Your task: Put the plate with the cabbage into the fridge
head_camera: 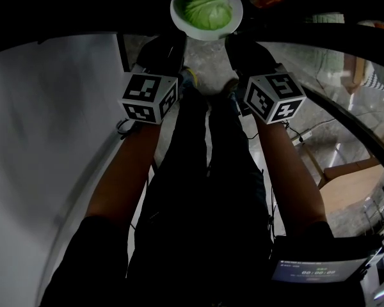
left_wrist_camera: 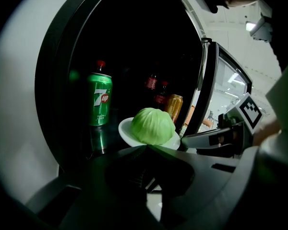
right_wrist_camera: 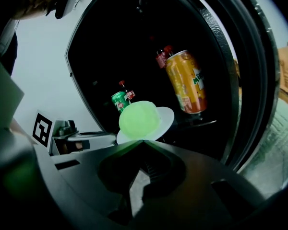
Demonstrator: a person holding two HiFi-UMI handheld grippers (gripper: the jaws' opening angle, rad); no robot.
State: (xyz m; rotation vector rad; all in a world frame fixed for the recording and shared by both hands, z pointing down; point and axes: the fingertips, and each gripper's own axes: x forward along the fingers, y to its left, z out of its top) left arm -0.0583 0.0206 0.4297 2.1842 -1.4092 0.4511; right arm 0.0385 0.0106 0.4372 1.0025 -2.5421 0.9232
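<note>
Fridge shelf (left_wrist_camera: pixel 99 140): green can (left_wrist_camera: pixel 100 99), orange can (left_wrist_camera: pixel 174 107), dark btls (left_wrist_camera: pixel 159 94) upright.

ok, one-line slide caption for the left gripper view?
Left gripper shut on the plate rim, cabbage at the open fridge, green can behind.

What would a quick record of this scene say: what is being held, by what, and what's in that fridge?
Held item: plate with a green cabbage on it
Left gripper: fingers closed on the plate's rim
Right gripper: fingers closed on the rim too
Fridge: door open, inside dark
Already inside: green can, orange can, red-capped bottles
Plate's place: at the fridge opening; can't tell whether it rests on a shelf
</note>
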